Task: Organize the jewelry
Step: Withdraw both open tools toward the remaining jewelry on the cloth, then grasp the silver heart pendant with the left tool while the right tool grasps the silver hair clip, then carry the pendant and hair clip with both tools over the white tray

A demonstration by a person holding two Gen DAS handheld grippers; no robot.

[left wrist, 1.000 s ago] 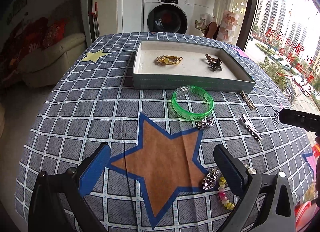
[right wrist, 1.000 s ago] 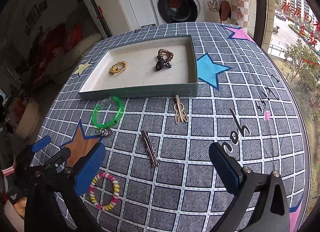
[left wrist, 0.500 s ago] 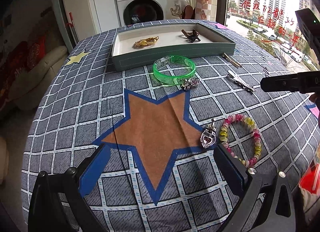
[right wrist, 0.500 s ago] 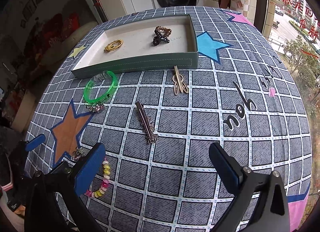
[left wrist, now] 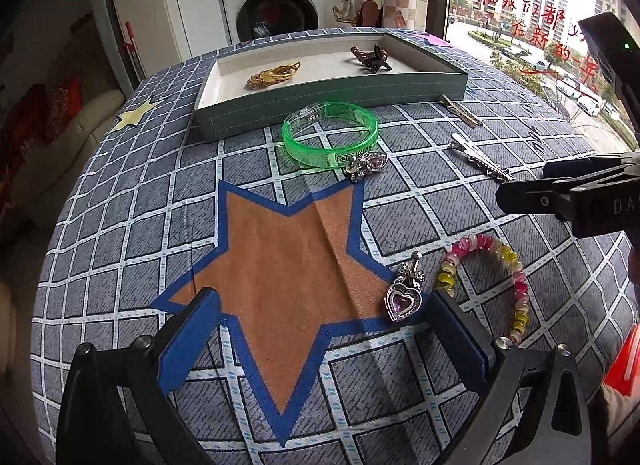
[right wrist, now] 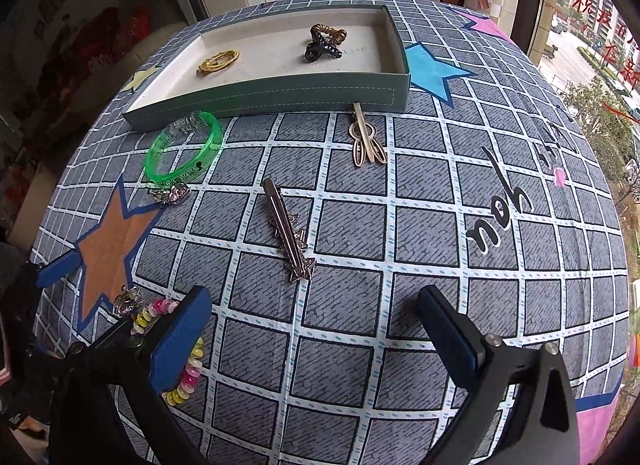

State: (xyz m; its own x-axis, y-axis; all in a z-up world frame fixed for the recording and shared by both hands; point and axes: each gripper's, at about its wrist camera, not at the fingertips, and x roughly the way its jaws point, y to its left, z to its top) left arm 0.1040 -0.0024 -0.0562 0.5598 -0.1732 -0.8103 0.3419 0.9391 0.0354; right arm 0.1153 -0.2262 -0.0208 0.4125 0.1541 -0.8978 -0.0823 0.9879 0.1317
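Note:
A grey-green tray (left wrist: 332,99) (right wrist: 280,99) at the far side holds a gold hair tie (left wrist: 274,73) and a brown scrunchie with a dark clip (right wrist: 325,42). On the cloth lie a green bangle (left wrist: 330,133) (right wrist: 182,149), a small silver brooch (left wrist: 366,165), a heart pendant (left wrist: 404,299), a pink-yellow bead bracelet (left wrist: 500,285) (right wrist: 180,353), a silver star clip (right wrist: 290,235) and a gold clip (right wrist: 366,137). My left gripper (left wrist: 324,341) is open, low over the orange star, its right finger beside the pendant. My right gripper (right wrist: 316,337) is open, just short of the star clip.
The table is covered by a grey checked cloth (right wrist: 440,193) with stars. A washing machine (left wrist: 276,5) stands behind the table, a sofa (left wrist: 60,121) to the left and a window (left wrist: 520,5) to the right.
Both grippers have moved down and nearer to the table. The heart pendant and bead bracelet now lie close to the left gripper's right finger. The star clip is closer to the right gripper.

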